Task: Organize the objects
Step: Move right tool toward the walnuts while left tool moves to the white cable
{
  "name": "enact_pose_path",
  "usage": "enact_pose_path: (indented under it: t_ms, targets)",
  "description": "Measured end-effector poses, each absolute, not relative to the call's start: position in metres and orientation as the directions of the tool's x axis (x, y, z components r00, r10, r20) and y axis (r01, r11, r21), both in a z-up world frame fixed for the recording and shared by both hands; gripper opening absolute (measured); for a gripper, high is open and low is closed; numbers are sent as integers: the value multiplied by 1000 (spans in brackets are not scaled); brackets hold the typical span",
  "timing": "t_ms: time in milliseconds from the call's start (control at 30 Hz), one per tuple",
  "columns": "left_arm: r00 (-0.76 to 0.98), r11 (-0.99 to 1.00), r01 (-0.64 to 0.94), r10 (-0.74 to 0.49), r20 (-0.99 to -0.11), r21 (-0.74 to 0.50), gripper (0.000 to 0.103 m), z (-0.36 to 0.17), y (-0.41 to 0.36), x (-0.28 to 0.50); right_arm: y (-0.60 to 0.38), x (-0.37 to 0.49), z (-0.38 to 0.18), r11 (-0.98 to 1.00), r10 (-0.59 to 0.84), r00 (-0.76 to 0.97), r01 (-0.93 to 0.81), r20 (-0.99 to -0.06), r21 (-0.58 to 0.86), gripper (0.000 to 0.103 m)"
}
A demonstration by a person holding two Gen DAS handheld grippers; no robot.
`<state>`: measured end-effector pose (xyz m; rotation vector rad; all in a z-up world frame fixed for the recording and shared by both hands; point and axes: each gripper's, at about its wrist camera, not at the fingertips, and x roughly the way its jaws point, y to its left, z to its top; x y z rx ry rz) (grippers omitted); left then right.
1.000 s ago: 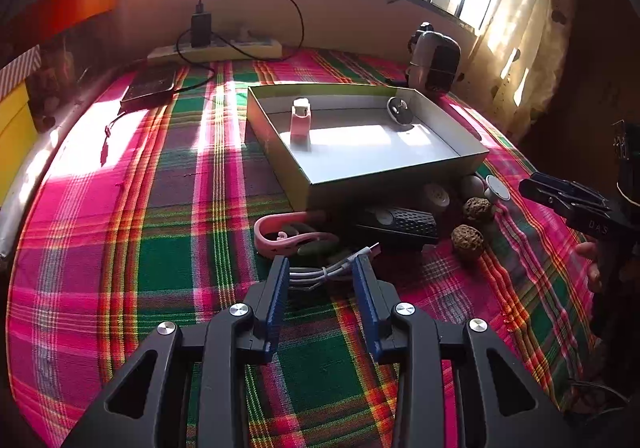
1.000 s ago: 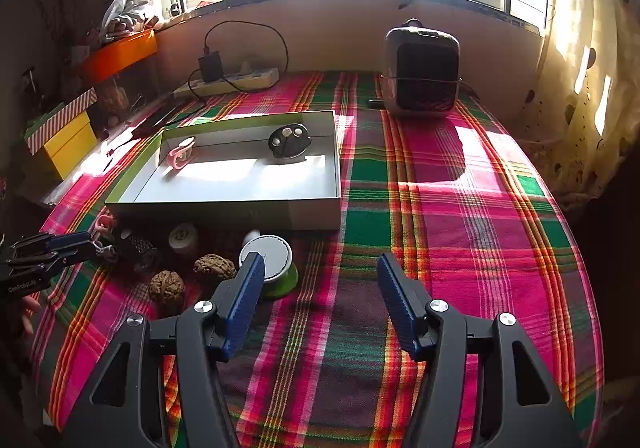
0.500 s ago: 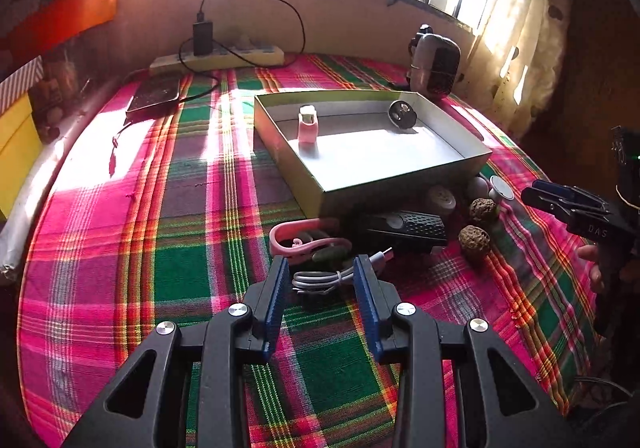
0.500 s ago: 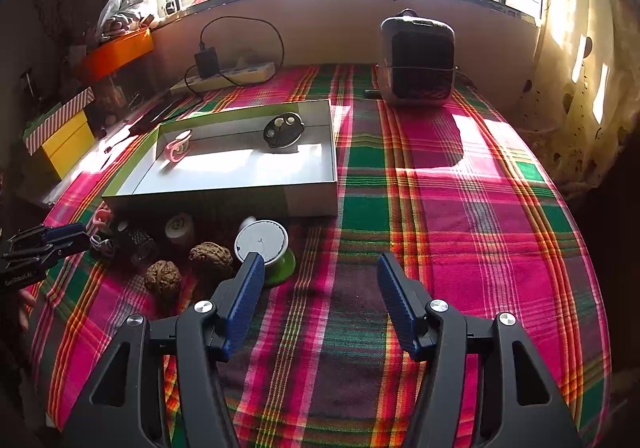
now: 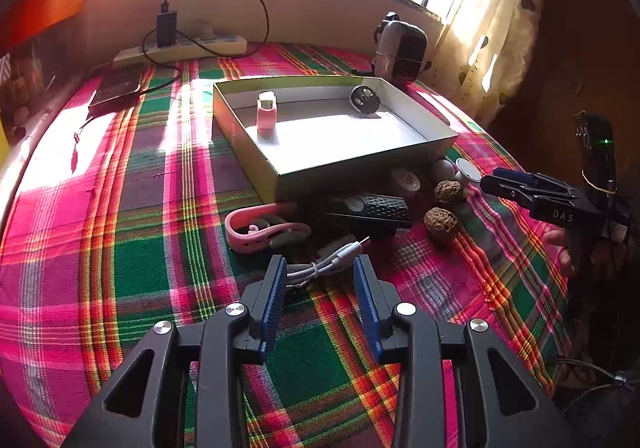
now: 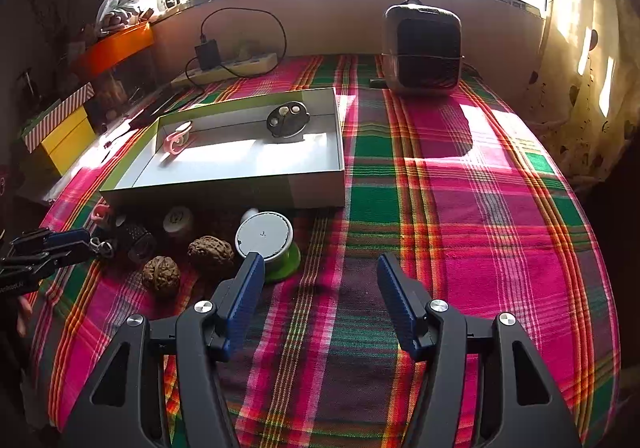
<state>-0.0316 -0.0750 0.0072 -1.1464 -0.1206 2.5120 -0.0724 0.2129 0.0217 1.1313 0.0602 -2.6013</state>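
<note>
- The left gripper [image 5: 320,272] is hanging low over a plaid cloth [image 5: 140,260], jaws apart, with a bundled white cable [image 5: 320,266] lying on the cloth at their tips; the pads are not pressing on it.
- Compared with a second ago, this view is sitting a little further back from the box [image 5: 360,164] and the clutter, while the cable is staying framed between the jaws; the jaw gap is barely changing.
- That suggests the cable is the next thing to be lifted, and the grasp is not yet made.
- The right gripper [image 6: 320,280] is hovering empty and wide open over bare cloth, with a round white tin [image 6: 264,234] just beyond its left finger; it is hardly moving.
- The box is already holding a pink bottle [image 5: 266,114] and a dark round item [image 5: 365,100].
- Still waiting outside, along the box's near wall: a pink earhook [image 5: 256,232], a black ridged device [image 5: 372,208], two walnuts [image 5: 440,222] and a small white disc [image 5: 406,182].
- The earhook and the black device are lying just behind the cable, so a careless closing could snag them.
- A heater [image 6: 422,48] and a power strip [image 6: 228,68] are standing well back, out of the way.
</note>
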Motion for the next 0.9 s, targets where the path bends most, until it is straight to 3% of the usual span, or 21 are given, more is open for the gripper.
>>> enact_pose_path:
  t_ms: [267,900]
  targets:
    - [-611,-946,-290,300,-733,-146,32,6,-74,-39,202,-66,16,-941,-286,-618,324,-732,95,59]
    - [-475,-855,-474,449,-757,-210,32,4,-40,-11,182,-56,11,-919,-326,-582,382,-745,104,60]
